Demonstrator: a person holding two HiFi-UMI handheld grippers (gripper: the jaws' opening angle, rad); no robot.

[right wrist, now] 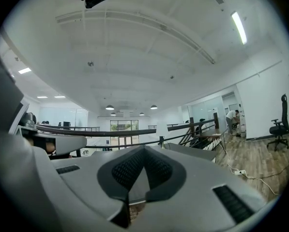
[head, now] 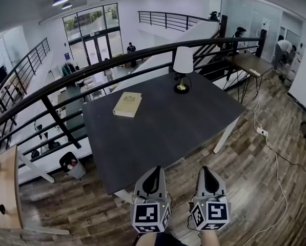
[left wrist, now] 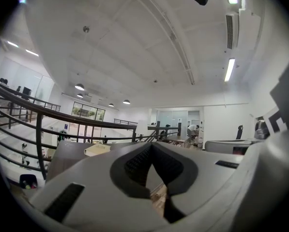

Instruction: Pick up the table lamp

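Note:
The table lamp (head: 183,61), with a white shade and a brass base, stands upright at the far edge of the dark table (head: 163,129) in the head view. My left gripper (head: 154,172) and right gripper (head: 208,173) hover side by side just off the table's near edge, well short of the lamp. Both point level toward the table. Both are shut with nothing between the jaws. In the left gripper view the left gripper (left wrist: 151,147) shows its pads meeting. The right gripper (right wrist: 143,149) looks the same in the right gripper view.
A pale book (head: 127,104) lies on the table's left half, also seen as the book (left wrist: 97,150). A black railing (head: 91,70) runs behind the table. A bin (head: 70,164) stands at the left, and a power strip with cable (head: 261,132) lies on the wooden floor at the right.

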